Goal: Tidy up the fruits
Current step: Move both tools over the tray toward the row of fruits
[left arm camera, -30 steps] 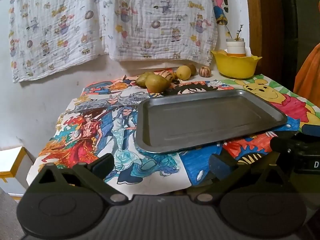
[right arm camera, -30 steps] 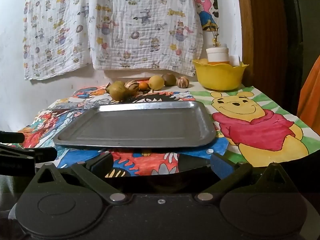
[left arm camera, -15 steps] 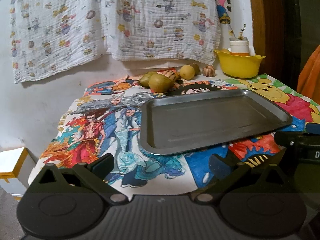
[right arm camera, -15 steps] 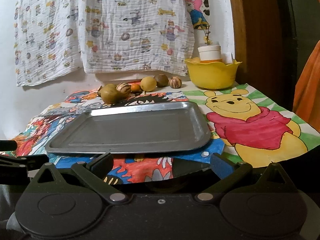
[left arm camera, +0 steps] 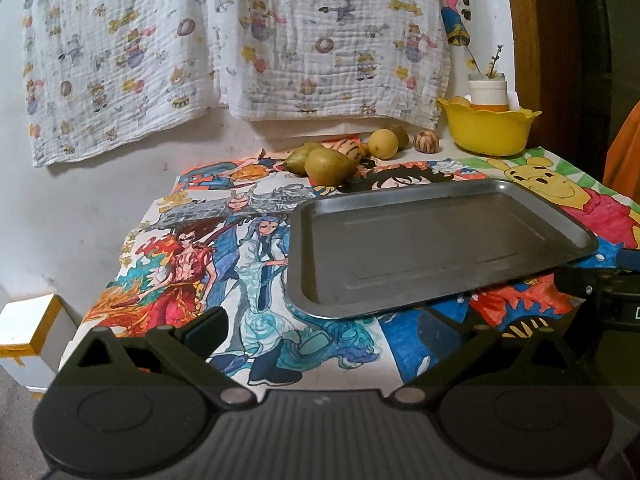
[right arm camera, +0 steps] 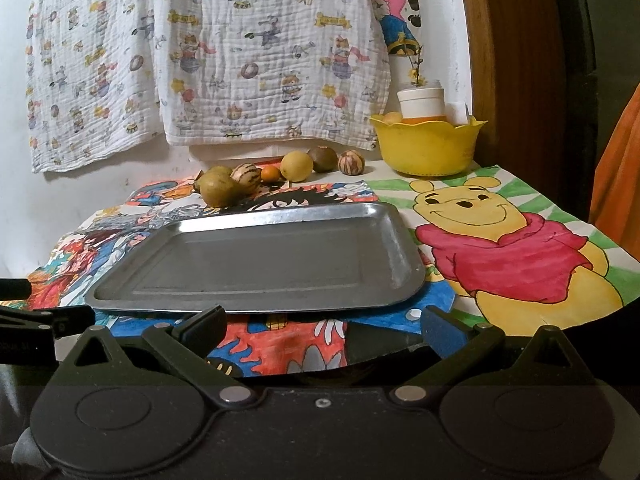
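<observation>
Left wrist | both jaws spread wide, holding nothing | fruits (left arm camera: 332, 164) far beyond tray (left arm camera: 432, 248)

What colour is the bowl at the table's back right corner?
Yellow, with a scalloped rim; the bowl shows best in the right wrist view.

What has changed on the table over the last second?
Only the viewpoints shifted: the left tongs drifted left, the right tongs right, each sliding the metal tray sideways in its own view. Nothing was gripped or released. The tray holds nothing, the fruits sit behind it, and both tongs are open.
</observation>
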